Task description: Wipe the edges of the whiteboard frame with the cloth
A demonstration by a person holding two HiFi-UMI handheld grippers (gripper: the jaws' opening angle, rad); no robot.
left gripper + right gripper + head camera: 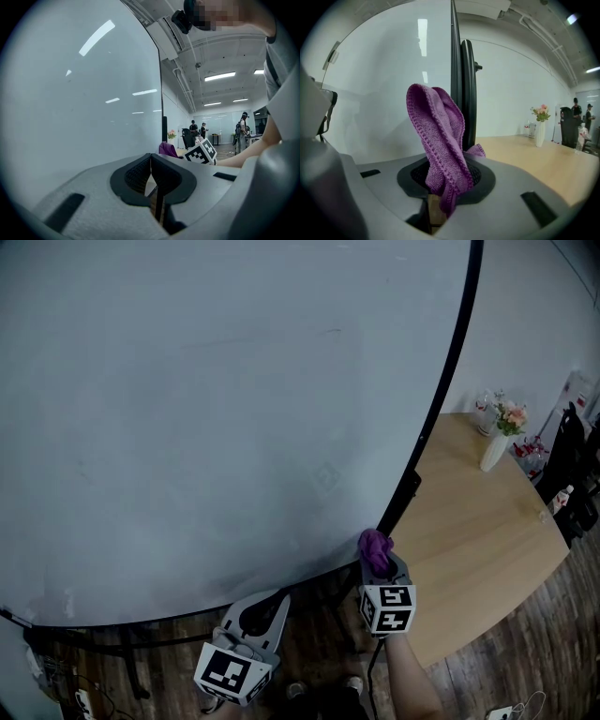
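The whiteboard [216, 418] fills most of the head view, with a thin black frame edge [450, 362] running down its right side to the lower right corner. My right gripper [379, 563] is shut on a purple cloth [375, 547], and the cloth sits against that corner of the frame. In the right gripper view the cloth [440, 140] stands up from the jaws just in front of the black frame edge [461, 89]. My left gripper [264, 607] hangs below the board's bottom edge, shut and holding nothing [151, 169].
A light wooden table [478, 540] stands right of the board, with a white vase of flowers [499, 442] at its far end. Black stand legs [122, 648] run under the board over a dark wood floor. People stand far off in the room [243, 126].
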